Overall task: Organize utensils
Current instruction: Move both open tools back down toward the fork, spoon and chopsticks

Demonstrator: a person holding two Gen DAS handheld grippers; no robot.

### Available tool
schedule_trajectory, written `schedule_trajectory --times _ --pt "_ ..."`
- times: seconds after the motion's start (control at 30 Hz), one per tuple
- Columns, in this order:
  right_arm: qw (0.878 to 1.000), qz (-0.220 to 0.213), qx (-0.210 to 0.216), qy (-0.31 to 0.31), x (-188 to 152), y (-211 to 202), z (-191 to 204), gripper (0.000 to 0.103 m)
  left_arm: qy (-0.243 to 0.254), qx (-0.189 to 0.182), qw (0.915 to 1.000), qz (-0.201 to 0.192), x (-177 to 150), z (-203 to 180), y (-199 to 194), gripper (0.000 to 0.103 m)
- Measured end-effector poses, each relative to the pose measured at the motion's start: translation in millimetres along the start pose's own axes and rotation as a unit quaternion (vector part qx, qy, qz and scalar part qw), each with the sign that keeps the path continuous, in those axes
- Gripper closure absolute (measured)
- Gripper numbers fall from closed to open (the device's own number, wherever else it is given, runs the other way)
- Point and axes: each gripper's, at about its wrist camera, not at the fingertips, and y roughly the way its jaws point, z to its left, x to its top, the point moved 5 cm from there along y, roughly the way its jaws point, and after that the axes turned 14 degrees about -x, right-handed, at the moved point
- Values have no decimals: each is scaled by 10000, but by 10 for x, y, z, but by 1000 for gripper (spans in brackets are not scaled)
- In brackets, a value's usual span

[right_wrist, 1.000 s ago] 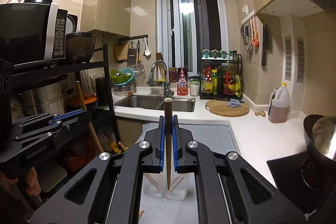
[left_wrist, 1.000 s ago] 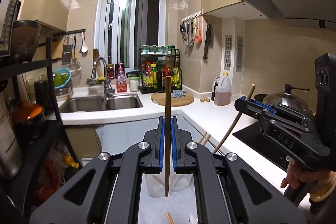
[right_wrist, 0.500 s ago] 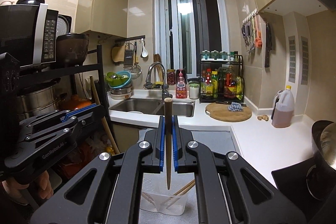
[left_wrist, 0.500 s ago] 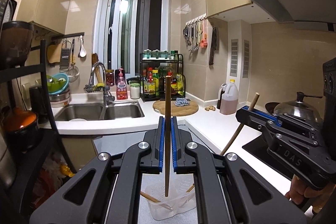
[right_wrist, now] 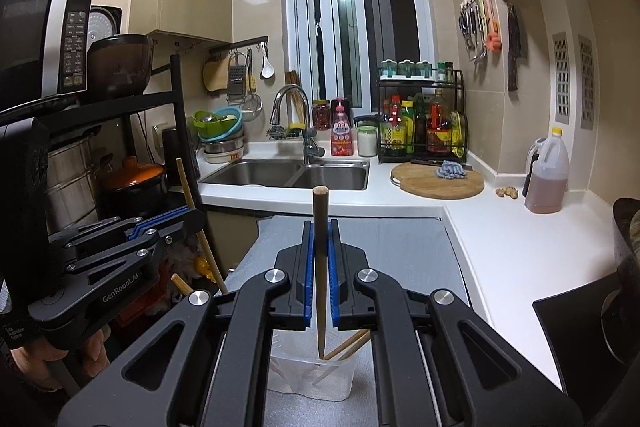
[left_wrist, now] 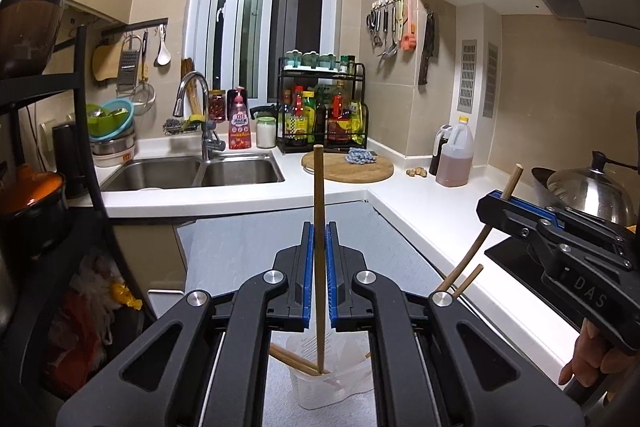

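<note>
Holding two chopsticks, one per tong. At frame centre of the left view, my left tongs (left_wrist: 319, 267) pinch one chopstick (left_wrist: 319, 211) upright, its tip inside the clear plastic cup (left_wrist: 320, 387) at bottom centre, where two more chopsticks (left_wrist: 296, 361) lean. At centre of the right view, my right tongs (right_wrist: 320, 267) clamp a second chopstick (right_wrist: 320, 227), tip just above the cup.

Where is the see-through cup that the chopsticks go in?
The clear plastic cup stands low in both wrist views, on the grey mat just beneath the two grippers, with a few chopsticks already leaning inside.
</note>
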Motion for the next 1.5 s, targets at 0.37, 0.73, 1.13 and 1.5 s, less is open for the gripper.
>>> schedule_trajectory --times 0.37,0.73,1.13,1.5 --pt "9995 125 -264 72 -260 -148 -68 34 -190 647 9977 -36 -135 19 -276 13" --pt "9976 537 -359 257 -954 -851 -100 24 -460 719 9950 522 -927 -301 -924 12" --pt "9934 1081 -389 4 -1880 -1578 9 24 -660 971 9875 1056 -1781 -558 -1477 12" --pt "9890 1391 -504 -25 -2422 -1826 -12 24 -674 1241 9828 1194 -2296 -660 -1796 12"
